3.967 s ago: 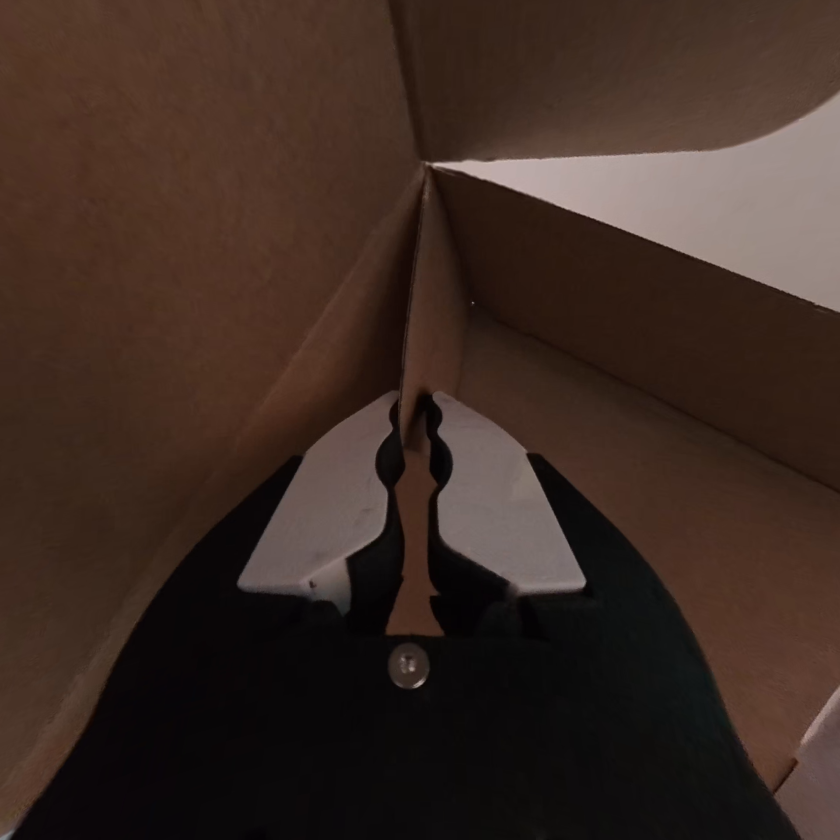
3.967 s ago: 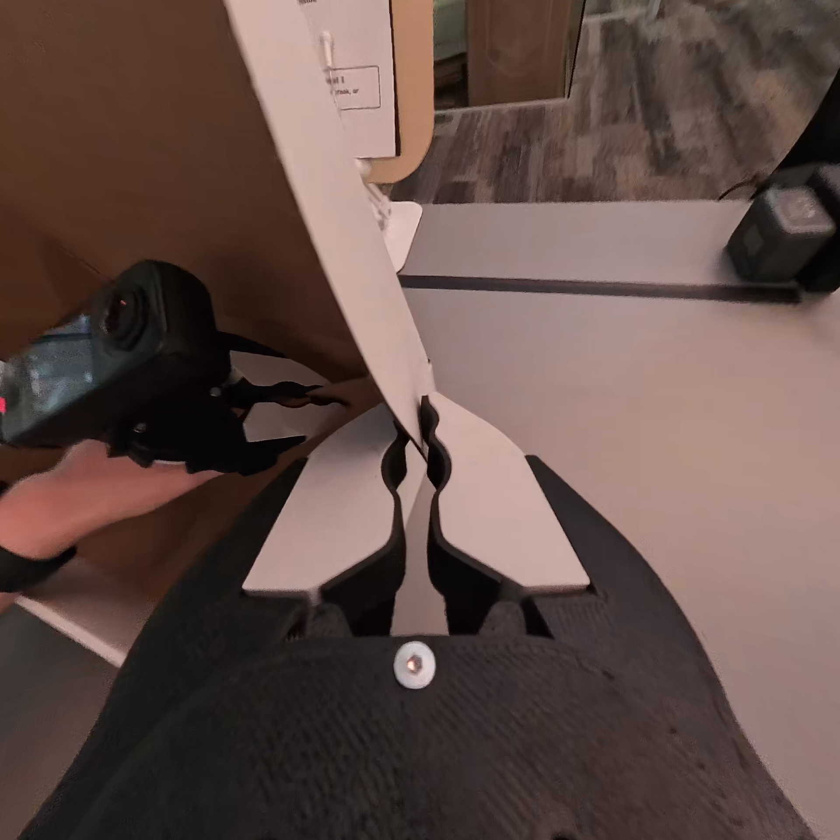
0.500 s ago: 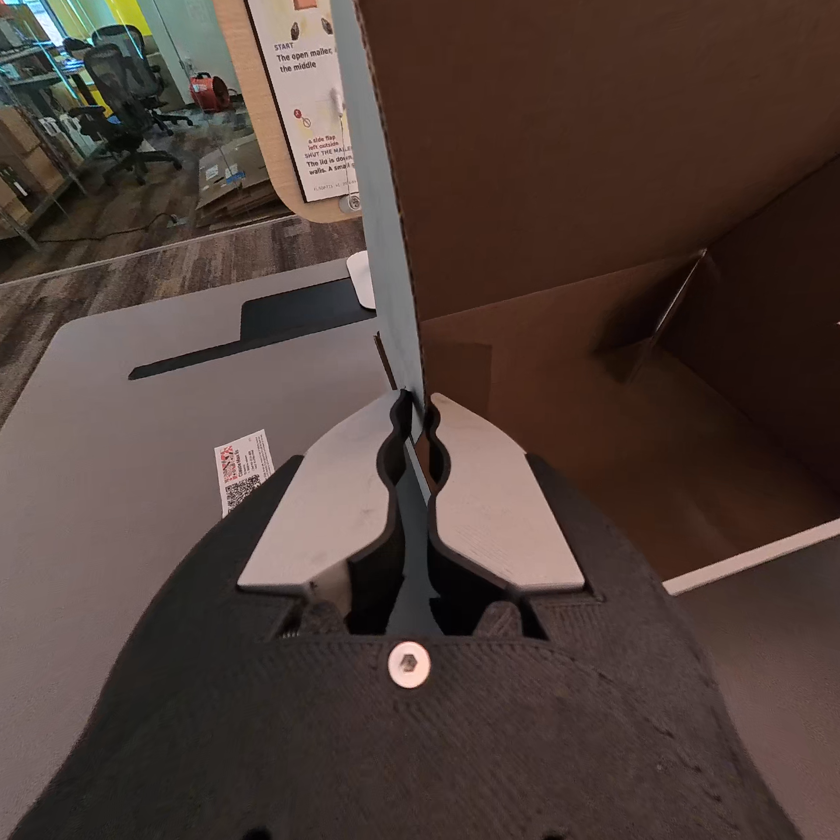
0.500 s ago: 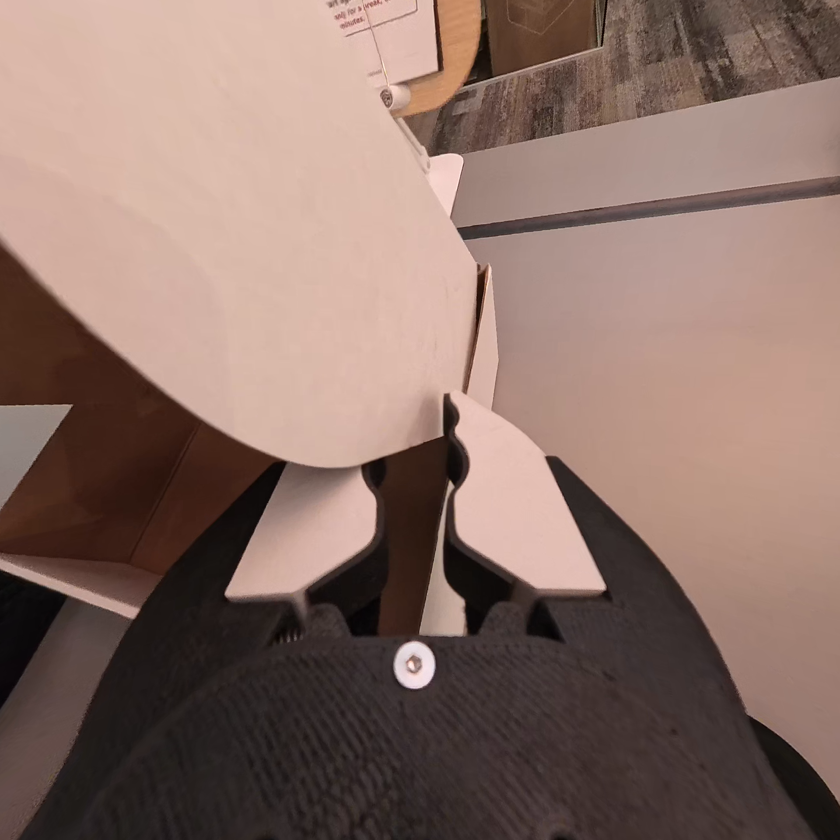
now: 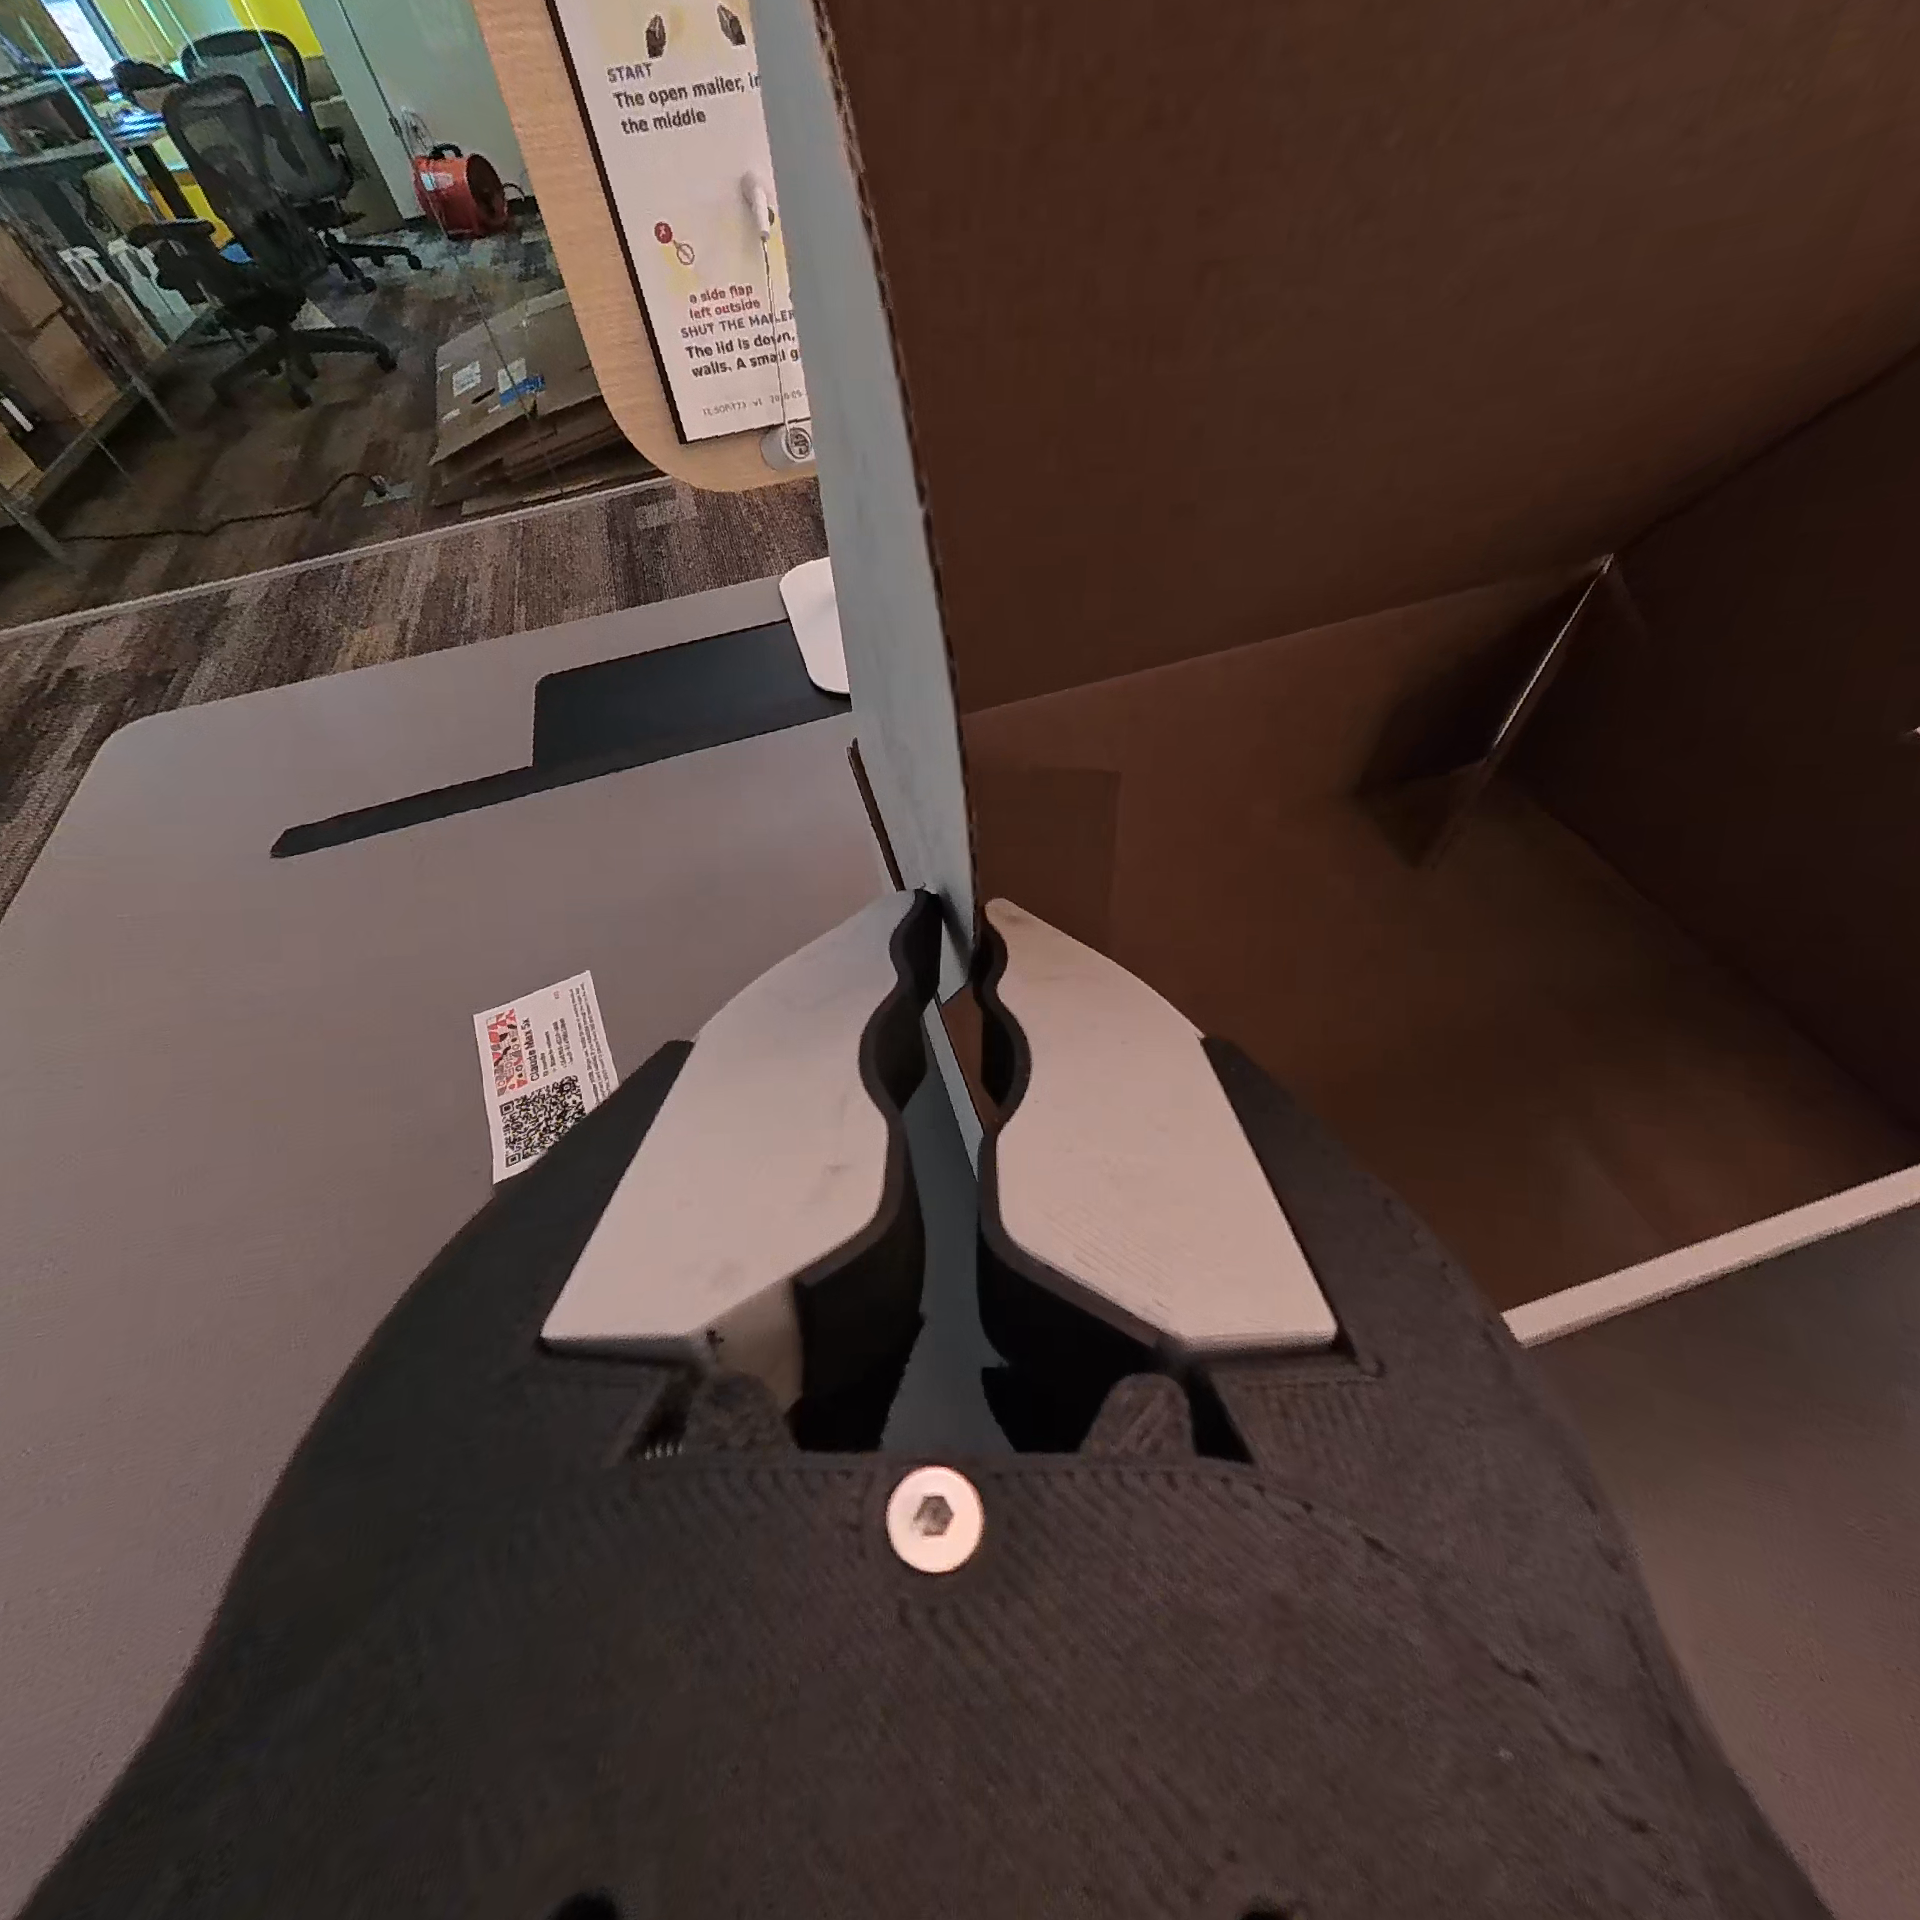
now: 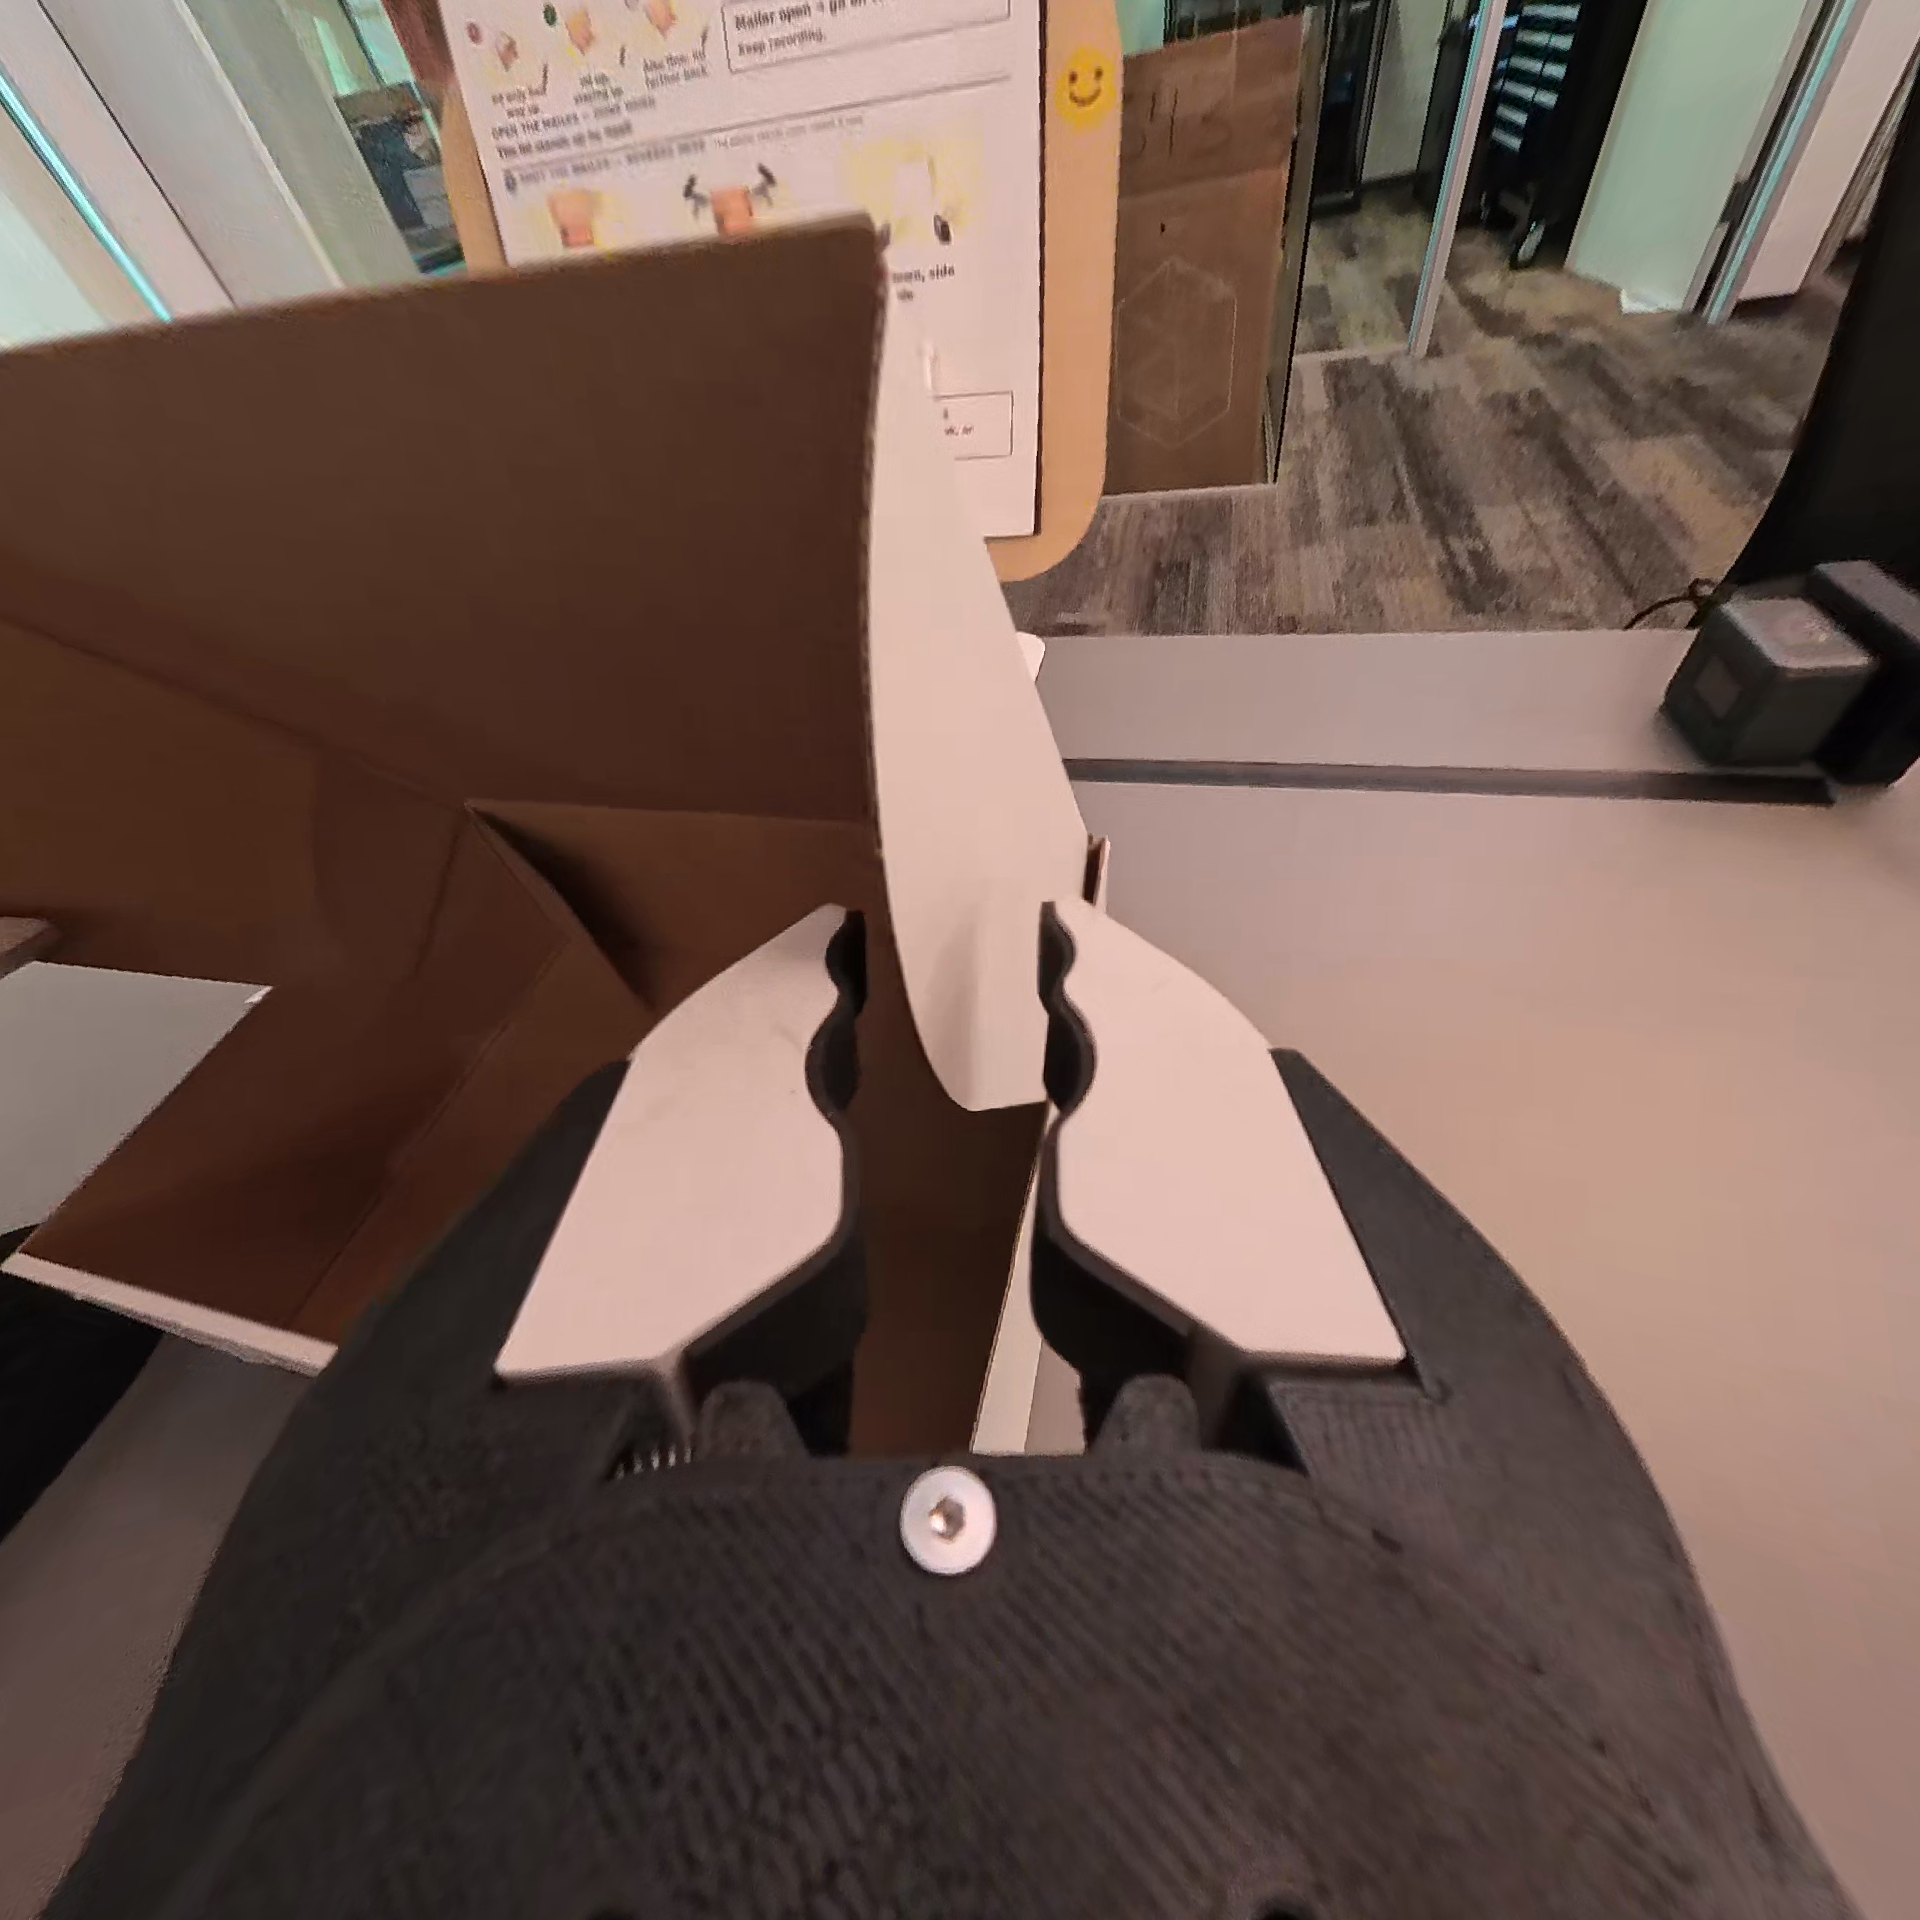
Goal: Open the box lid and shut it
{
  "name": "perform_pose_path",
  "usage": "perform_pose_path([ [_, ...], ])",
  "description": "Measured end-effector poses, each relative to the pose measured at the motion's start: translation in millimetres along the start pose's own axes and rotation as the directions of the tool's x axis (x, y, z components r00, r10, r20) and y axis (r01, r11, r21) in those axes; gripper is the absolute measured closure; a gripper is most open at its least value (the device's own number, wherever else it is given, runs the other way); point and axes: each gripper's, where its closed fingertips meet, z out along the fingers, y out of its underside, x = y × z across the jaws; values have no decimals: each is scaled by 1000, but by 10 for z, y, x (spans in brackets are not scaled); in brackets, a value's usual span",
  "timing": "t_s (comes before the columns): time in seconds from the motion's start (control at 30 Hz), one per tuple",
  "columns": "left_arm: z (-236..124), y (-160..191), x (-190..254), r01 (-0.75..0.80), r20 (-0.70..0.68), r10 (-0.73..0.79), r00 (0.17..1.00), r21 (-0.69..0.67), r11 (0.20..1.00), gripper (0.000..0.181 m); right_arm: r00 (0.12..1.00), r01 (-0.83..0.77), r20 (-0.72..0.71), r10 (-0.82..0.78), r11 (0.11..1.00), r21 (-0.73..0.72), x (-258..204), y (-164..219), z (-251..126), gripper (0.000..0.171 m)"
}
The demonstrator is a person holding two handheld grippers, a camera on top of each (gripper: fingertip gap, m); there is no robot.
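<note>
Two grippers are engaged: the left gripper [image 5: 961, 920] is clamped on the raised box lid [image 5: 894, 582]; the right gripper [image 6: 951, 925] is held wide around its side flap [image 6: 966, 831].

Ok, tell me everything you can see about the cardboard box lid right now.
The lid is corrugated cardboard, brown inside and pale outside, standing raised over the open box. A side flap hangs from each end. The left hand-held gripper is shut on the left flap. The right flap curves down between the open jaws of the right hand-held gripper.
</note>
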Motion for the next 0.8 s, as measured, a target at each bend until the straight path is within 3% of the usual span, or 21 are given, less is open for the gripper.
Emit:
perform_pose_path([
  [0.03, -2, 0, 4, -1, -2, 1, 1000, 1, 1000, 176, 1000, 8, -7, -8, 1000, 7, 1, -22, -21, 142],
  [0.13, -3, 15, 9, -6, -7, 6, 1000, -5, 1000, 176, 1000, 18, 19, -18, 1000, 11, -40, -37, -46, 162],
  [0.27, -11, 25, 40, 21, -49, -21, 999, -4, 1000, 174, 1000, 15, 15, -15, 1000, -3, -15, 15, -49, 162],
  [0.47, -202, -188, 178, 172, -207, -150, 967, 95, 981, 150, 1000, 19, 20, -18, 1000, -25, -5, 96, -69, 162],
  [0.63, -242, -233, 54, 122, -137, -106, 985, 111, 986, 170, 1000, 19, 25, -18, 999, -36, -7, 146, -75, 163],
  [0.8, -230, -139, 72, 103, -122, -93, 988, 79, 992, 172, 999, 22, 30, -21, 998, -62, -6, 225, -80, 163],
])
